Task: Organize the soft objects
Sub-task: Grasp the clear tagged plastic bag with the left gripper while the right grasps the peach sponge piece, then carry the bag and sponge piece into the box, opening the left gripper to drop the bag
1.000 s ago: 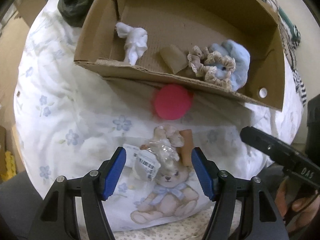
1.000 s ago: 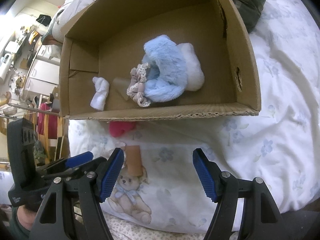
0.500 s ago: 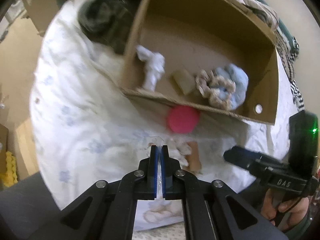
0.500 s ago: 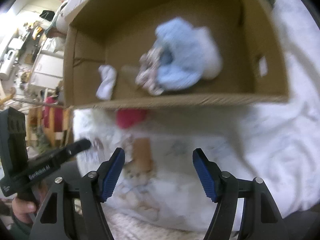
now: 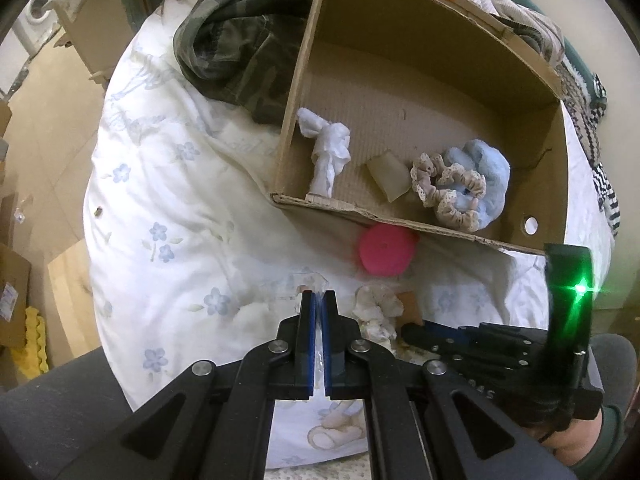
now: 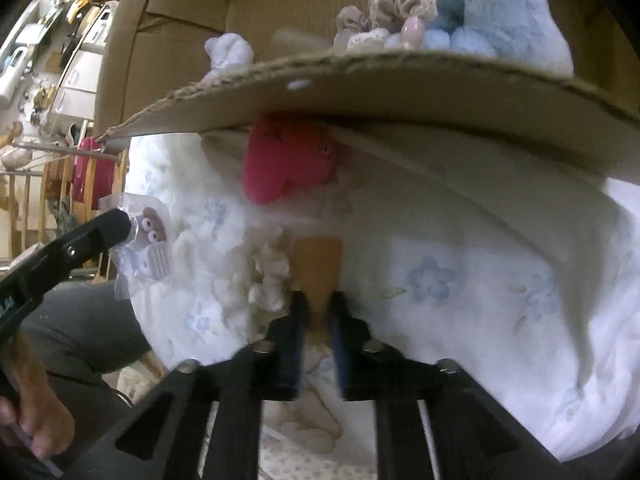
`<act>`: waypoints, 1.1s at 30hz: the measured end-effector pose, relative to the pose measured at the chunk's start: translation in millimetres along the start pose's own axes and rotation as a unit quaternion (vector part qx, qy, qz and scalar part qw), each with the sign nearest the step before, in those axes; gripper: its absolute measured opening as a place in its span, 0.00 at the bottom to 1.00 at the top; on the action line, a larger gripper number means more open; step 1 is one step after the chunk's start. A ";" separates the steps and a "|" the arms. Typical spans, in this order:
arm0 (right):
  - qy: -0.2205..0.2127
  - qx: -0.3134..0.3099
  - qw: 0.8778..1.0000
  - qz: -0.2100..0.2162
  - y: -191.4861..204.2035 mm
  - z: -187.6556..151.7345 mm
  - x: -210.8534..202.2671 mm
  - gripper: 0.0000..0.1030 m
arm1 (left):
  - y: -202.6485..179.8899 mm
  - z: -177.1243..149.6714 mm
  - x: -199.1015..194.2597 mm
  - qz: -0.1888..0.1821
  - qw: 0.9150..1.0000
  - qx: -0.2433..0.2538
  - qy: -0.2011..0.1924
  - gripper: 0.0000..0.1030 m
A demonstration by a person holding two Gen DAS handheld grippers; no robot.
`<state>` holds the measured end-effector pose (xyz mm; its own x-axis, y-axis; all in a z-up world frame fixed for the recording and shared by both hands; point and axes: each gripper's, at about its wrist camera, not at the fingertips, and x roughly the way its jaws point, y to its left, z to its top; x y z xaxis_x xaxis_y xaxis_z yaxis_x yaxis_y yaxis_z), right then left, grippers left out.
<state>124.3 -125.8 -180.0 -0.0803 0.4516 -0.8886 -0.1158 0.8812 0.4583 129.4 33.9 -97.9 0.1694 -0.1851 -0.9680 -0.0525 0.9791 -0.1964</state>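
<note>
A cream scrunchie (image 5: pixel 378 306) on a brown card (image 6: pixel 318 266) lies on the flowered bedspread (image 5: pixel 168 200), just in front of the cardboard box (image 5: pixel 400 40) and near a pink round cushion (image 5: pixel 385 250) tucked against the box's front wall. The right tongs (image 6: pixel 316 306) are nearly closed, their blue pads pinching the lower end of the brown card, with the scrunchie bunched just to the left of them. The left tongs (image 5: pixel 319 294) are pressed almost together on a crinkled clear plastic wrapper (image 6: pixel 146 240), which shows a printed label and a small owl-like face in the right wrist view. Inside the box sit a white cloth bundle (image 5: pixel 326 152), a beige folded piece (image 5: pixel 388 174), a lace-trimmed scrunchie (image 5: pixel 448 190) and a light blue plush (image 5: pixel 486 180), the last two touching. A camouflage garment (image 5: pixel 236 40) lies heaped on the bed beside the box's left wall. A printed teddy bear (image 5: pixel 336 428) shows on the bedspread beneath the left tongs. A green light glows on the right handle.
</note>
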 end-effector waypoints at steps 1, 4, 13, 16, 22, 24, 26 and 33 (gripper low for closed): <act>-0.005 -0.002 1.000 0.000 0.4 -1.1 -3.6 0.08 | -0.6 0.0 -0.5 0.001 1.000 0.001 -0.002 0.03; -0.022 -0.006 1.000 0.006 0.6 -5.9 -15.6 0.07 | -1.1 -0.4 -1.6 0.005 1.000 0.002 -0.005 0.03; -0.065 -0.007 0.997 0.037 -4.5 -20.5 -67.6 0.07 | -1.7 -7.7 -26.5 0.019 0.999 0.010 -0.042 0.03; -0.088 -0.015 0.995 0.052 -1.7 -24.7 -88.4 0.07 | -7.8 -8.1 -48.1 0.021 0.997 0.021 -0.075 0.03; -0.148 -0.023 0.986 0.073 -0.5 -19.4 -136.0 0.07 | -16.1 8.8 -90.1 0.006 0.991 0.038 -0.126 0.03; -0.167 -0.027 0.983 0.074 3.4 -15.2 -147.8 0.07 | -19.9 21.2 -99.0 0.011 0.989 0.048 -0.139 0.03; -0.185 -0.031 0.980 0.072 1.4 -7.7 -160.3 0.07 | -23.1 32.0 -103.8 0.019 0.987 0.054 -0.148 0.03; -0.242 -0.023 0.968 0.063 -10.1 23.8 -183.2 0.07 | -41.0 69.4 -101.4 0.042 0.982 0.071 -0.172 0.03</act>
<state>163.7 -214.1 -22.2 0.3748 0.5778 -0.7250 -0.1803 0.8125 0.5544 182.7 18.4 19.1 0.4939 -0.0886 -0.8650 0.0533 0.9960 -0.0717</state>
